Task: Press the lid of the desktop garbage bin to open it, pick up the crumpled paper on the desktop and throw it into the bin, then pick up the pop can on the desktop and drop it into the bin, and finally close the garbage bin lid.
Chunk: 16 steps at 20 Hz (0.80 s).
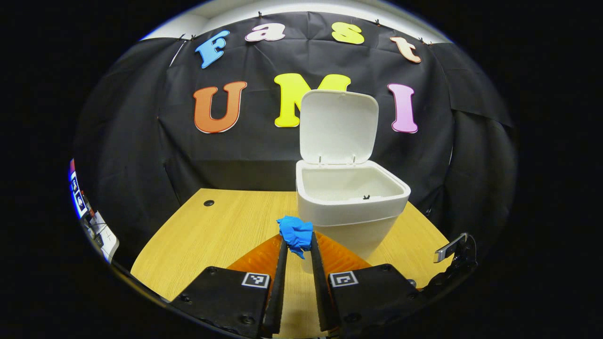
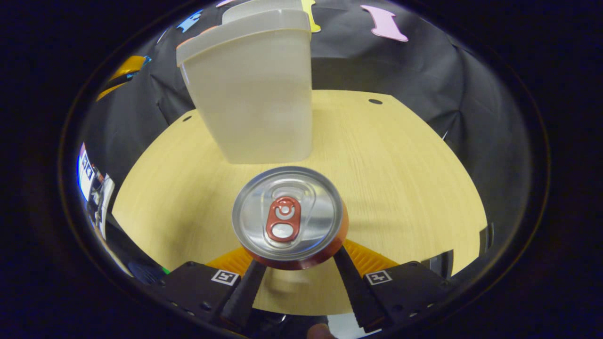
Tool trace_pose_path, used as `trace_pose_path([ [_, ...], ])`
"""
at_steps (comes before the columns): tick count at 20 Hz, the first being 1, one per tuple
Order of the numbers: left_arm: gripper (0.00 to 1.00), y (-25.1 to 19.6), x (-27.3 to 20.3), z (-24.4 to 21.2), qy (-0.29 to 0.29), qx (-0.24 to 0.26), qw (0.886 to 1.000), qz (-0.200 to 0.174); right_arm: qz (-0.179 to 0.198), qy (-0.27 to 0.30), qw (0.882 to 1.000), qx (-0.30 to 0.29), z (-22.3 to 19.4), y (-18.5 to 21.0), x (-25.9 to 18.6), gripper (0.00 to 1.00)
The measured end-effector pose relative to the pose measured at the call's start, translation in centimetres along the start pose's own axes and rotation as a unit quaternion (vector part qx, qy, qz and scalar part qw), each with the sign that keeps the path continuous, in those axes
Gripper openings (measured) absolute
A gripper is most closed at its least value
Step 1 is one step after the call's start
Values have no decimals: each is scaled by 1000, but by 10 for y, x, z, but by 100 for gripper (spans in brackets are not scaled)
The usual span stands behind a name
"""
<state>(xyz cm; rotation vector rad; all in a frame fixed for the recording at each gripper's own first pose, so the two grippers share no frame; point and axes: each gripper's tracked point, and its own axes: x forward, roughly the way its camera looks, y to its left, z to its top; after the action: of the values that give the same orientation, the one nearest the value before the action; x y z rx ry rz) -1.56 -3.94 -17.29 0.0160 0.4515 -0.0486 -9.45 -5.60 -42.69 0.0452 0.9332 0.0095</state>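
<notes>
Left gripper view shows the left gripper (image 1: 297, 245) clenched on the crumpled paper (image 1: 295, 234), a blue wad pinched between both fingertips and lifted off the wooden table (image 1: 226, 230); just beyond it stands the white garbage bin (image 1: 351, 207), its lid (image 1: 338, 127) tilted upright and the mouth exposed; right gripper view shows the right gripper (image 2: 294, 256) with its fingers on either side of the pop can (image 2: 289, 216), grasping it with the silver top and red tab facing the camera; behind the can the bin rises from the table.
</notes>
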Motion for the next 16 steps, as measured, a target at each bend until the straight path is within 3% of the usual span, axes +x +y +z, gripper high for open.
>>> trace_pose_path([
  [7, 32, -19, 16, 64, -60, 4, 998, -18, -4, -35, 999, 6, 42, -12, -38, 81],
  [16, 34, -49, 57, 114, -84, 1, 996, -43, -33, -83, 996, -12, 95, -51, -81, 82],
])
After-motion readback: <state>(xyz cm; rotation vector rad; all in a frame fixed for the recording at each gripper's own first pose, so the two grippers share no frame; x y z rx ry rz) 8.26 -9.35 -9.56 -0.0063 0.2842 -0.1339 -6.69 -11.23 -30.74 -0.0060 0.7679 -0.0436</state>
